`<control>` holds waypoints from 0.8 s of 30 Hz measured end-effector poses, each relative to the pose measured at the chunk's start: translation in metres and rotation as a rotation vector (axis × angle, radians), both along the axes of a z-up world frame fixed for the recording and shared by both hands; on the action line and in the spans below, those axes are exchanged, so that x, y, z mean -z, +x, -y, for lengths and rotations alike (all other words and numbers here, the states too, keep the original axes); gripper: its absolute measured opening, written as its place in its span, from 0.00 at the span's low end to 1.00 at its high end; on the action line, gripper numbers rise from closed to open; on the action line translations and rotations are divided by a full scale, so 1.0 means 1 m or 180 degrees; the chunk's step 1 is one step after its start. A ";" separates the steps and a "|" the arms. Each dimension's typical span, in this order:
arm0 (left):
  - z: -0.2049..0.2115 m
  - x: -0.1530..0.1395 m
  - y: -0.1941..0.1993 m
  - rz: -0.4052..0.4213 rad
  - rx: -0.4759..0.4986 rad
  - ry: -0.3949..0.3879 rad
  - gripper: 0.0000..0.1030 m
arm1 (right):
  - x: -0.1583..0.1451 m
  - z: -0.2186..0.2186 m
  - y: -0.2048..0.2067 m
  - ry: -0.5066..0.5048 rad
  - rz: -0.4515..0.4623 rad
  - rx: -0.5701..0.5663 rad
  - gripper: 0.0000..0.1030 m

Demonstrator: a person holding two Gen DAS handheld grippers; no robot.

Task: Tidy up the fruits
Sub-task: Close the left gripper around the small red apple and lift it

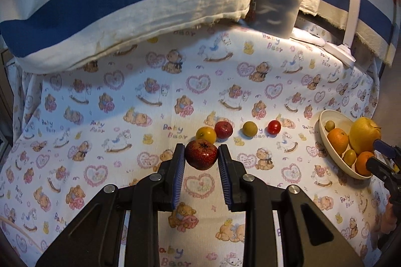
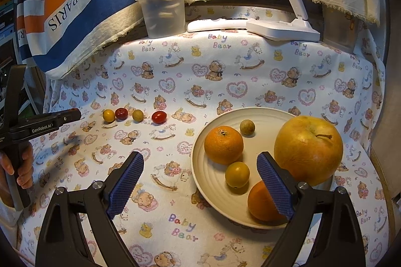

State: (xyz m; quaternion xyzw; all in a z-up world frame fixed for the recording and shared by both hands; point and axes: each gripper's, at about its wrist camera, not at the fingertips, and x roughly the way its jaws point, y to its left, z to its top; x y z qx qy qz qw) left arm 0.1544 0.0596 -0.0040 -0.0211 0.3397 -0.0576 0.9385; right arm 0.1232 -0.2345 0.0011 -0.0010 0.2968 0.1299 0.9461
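Note:
In the left wrist view my left gripper (image 1: 201, 155) is shut on a dark red fruit (image 1: 201, 157) and holds it above the cloth. Behind it lie a yellow fruit (image 1: 206, 134), a red fruit (image 1: 223, 129), a green-brown fruit (image 1: 249, 128) and a small red tomato (image 1: 274, 126) in a row. A cream plate (image 2: 220, 199) holds two oranges (image 2: 223, 144), a big yellow apple (image 2: 308, 150), a small yellow fruit (image 2: 237, 174) and a small green-brown fruit (image 2: 247, 127). My right gripper (image 2: 203, 179) is open and empty, its jaws wide over the plate's left rim.
A frosted lidded tub (image 2: 163, 8) and a white lamp base (image 2: 283, 28) stand at the back against a striped cloth. The left gripper's body (image 2: 42, 124) shows at the left edge of the right wrist view. The table's right edge is close to the plate.

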 end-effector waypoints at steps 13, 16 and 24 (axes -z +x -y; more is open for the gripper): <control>-0.012 -0.004 -0.002 0.0243 -0.0153 -0.0075 0.25 | -0.013 -0.005 -0.001 -0.0065 0.0115 0.0107 0.86; -0.016 -0.002 0.000 0.0228 -0.0236 -0.0023 0.25 | -0.027 -0.014 0.003 0.0009 0.0066 0.0003 0.86; -0.006 0.001 0.000 0.0191 -0.0120 0.0015 0.25 | -0.042 -0.061 0.018 -0.0108 0.0016 -0.0072 0.80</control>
